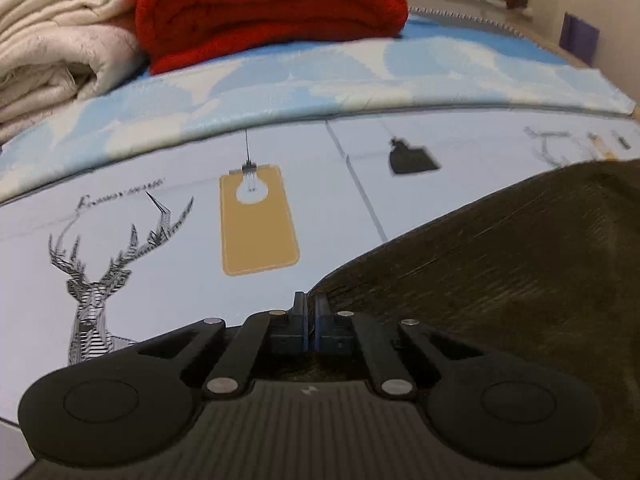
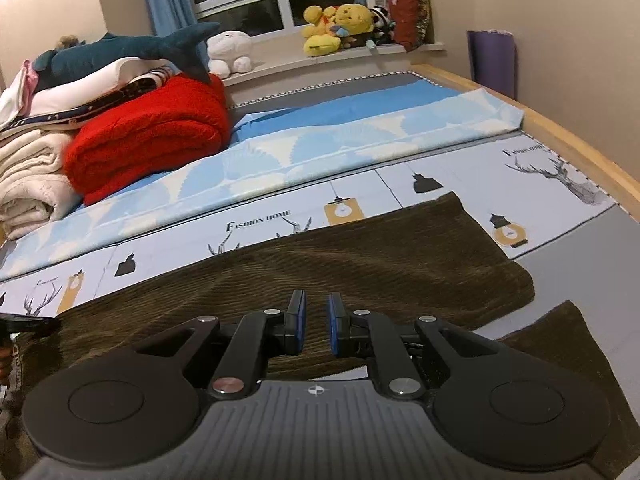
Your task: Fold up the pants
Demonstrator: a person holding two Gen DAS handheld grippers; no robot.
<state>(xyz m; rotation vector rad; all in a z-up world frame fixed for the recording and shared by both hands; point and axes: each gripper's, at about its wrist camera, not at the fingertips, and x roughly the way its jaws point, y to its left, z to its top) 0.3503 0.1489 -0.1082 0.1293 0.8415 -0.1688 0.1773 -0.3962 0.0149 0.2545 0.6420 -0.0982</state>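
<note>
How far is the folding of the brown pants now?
Done: the pants lie spread on the bed, apparently one leg over the other. In hand: left gripper shut at their edge; right gripper slightly open, nothing between. Left: the crosswise folds.

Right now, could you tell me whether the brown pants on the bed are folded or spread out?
Mostly spread out: the brown pants lie flat across the bed sheet, both legs visible apart at the right end, no crosswise fold yet.
</note>
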